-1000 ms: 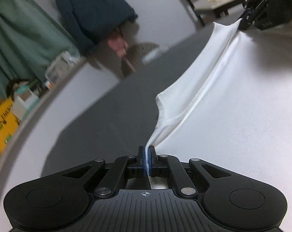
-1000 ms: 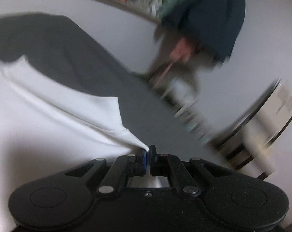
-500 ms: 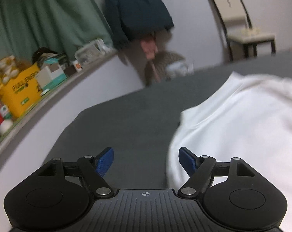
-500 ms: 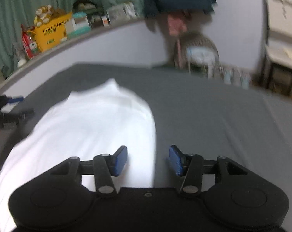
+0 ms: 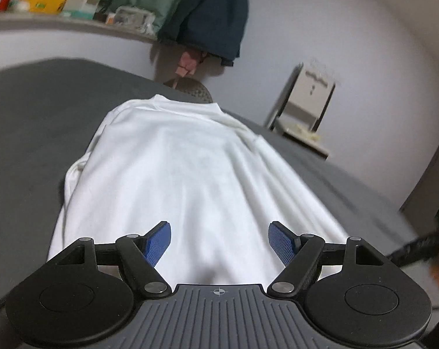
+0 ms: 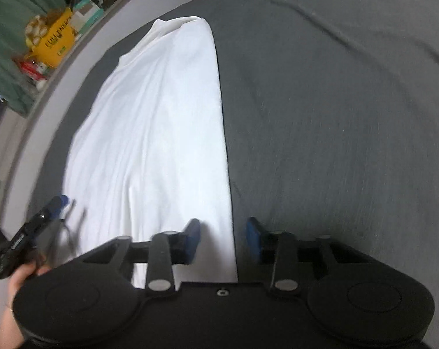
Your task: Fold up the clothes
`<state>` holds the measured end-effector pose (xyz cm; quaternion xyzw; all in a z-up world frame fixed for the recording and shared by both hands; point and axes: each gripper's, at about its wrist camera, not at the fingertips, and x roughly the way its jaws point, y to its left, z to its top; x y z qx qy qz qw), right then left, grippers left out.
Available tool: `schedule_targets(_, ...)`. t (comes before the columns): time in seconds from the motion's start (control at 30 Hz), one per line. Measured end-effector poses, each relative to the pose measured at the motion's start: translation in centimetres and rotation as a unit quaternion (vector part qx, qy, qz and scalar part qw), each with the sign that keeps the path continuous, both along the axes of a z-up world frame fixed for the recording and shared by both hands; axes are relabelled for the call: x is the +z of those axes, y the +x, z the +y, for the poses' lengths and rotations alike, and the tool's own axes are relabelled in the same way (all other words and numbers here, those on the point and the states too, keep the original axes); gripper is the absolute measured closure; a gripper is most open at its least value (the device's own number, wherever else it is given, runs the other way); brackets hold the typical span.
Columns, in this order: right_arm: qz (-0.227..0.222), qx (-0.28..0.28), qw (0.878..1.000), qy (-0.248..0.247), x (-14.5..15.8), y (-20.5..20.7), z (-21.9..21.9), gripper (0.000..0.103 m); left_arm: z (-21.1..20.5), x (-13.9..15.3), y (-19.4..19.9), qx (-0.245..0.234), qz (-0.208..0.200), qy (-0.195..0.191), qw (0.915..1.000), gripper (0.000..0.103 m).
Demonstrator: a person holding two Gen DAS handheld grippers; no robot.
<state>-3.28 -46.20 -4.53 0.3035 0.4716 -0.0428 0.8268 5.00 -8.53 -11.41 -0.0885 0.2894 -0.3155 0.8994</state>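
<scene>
The white shirt (image 5: pixel 190 174) lies flat on the grey bed cover (image 5: pixel 30 116), running lengthwise away from both cameras.

In the left wrist view the left gripper (image 5: pixel 219 241) hangs over the shirt's near end. Its jaws have just been opening and stand wide apart, with only flat cloth below the gap and nothing pinched. This view alone shows the shirt's far end at 12 o'clock, a dark jacket (image 5: pixel 213 14) hanging on the wall above it, and a pale chair (image 5: pixel 309 99) at 2 o'clock. At 4 o'clock a blurred black bar is the other tool.

In the right wrist view the right gripper (image 6: pixel 222 238) hangs over the shirt's straight right edge. Its jaws have just been closing, yet they stand apart, with that edge lying in the gap and the pads not pressing it. Only here does the bare cover spread from 1 to 5 o'clock. A hand (image 6: pixel 19 282) at 8 o'clock holds the left tool. A yellow box (image 6: pixel 55 43) sits on the ledge at 10 o'clock.
</scene>
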Motion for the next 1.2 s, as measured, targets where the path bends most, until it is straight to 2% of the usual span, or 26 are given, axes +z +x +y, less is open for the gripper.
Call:
schedule_targets(0.1,-0.001,-0.012,1.000,-0.019,0.1,0.2,0.7,0.101,-0.4,-0.2,0.0,-0.006,-0.017,0.027,0.9995,0.027)
schedule_targets(0.13,0.001,-0.020,1.000,-0.022,0.4,0.3,0.6,0.101,-0.3,0.1,0.3,-0.002,-0.007,0.026,0.9996,0.027)
schedule_targets(0.23,-0.018,-0.086,0.993,-0.079,2.5,-1.0,-2.1,0.101,-0.2,-0.1,0.7,0.006,0.017,0.032,0.9993,0.027)
schedule_targets(0.33,-0.022,-0.145,0.977,-0.152,5.1,-1.1,-6.4,0.101,-0.6,0.3,1.5,0.000,0.014,0.042,0.9990,0.027)
schedule_targets(0.43,-0.012,-0.182,0.962,-0.201,6.6,0.3,-10.6,0.101,-0.8,0.2,1.4,-0.022,0.007,0.049,0.9985,0.027)
schedule_targets(0.53,0.004,-0.203,0.946,-0.253,6.7,2.8,-13.7,0.101,-0.8,-0.1,2.2,-0.028,0.006,0.049,0.9984,0.027)
schedule_targets(0.57,0.005,-0.207,0.944,-0.256,6.3,3.4,-14.4,0.101,-0.7,-0.2,2.4,-0.030,0.006,0.046,0.9985,0.027)
schedule_targets(0.6,0.005,-0.211,0.944,-0.254,5.8,3.9,-15.1,0.101,-0.6,-0.4,2.4,-0.031,0.006,0.042,0.9986,0.027)
schedule_targets(0.7,0.008,-0.211,0.955,-0.209,3.7,4.5,-16.4,0.099,-0.3,-0.6,3.0,-0.034,0.008,0.028,0.9990,0.027)
schedule_targets(0.8,-0.002,-0.232,0.955,-0.186,2.9,2.6,-16.5,0.080,-0.3,-0.8,3.4,-0.034,0.012,0.022,0.9991,0.027)
schedule_targets(0.83,-0.012,-0.239,0.953,-0.183,3.0,1.1,-16.5,0.071,-0.4,-0.8,3.5,-0.033,0.011,0.023,0.9991,0.027)
schedule_targets(0.87,-0.016,-0.246,0.952,-0.180,3.1,-0.3,-16.4,0.069,-0.6,-0.8,3.5,-0.033,0.009,0.027,0.9991,0.027)
schedule_targets(1.0,-0.005,-0.252,0.960,-0.122,2.8,-5.2,-15.2,0.069,-1.4,-0.8,3.3,-0.036,0.000,0.047,0.9982,0.024)
schedule_targets(1.07,0.018,-0.258,0.961,-0.096,2.0,-6.9,-14.0,0.069,-1.7,-0.7,3.1,-0.038,-0.006,0.058,0.9976,0.022)
schedule_targets(1.1,0.031,-0.263,0.960,-0.090,1.5,-7.5,-13.5,0.069,-1.8,-0.7,3.0,-0.037,-0.009,0.064,0.9972,0.022)
schedule_targets(1.2,0.026,-0.314,0.947,-0.067,0.7,-8.9,-12.1,0.069,-2.0,-0.6,2.8,-0.037,-0.016,0.075,0.9964,0.022)
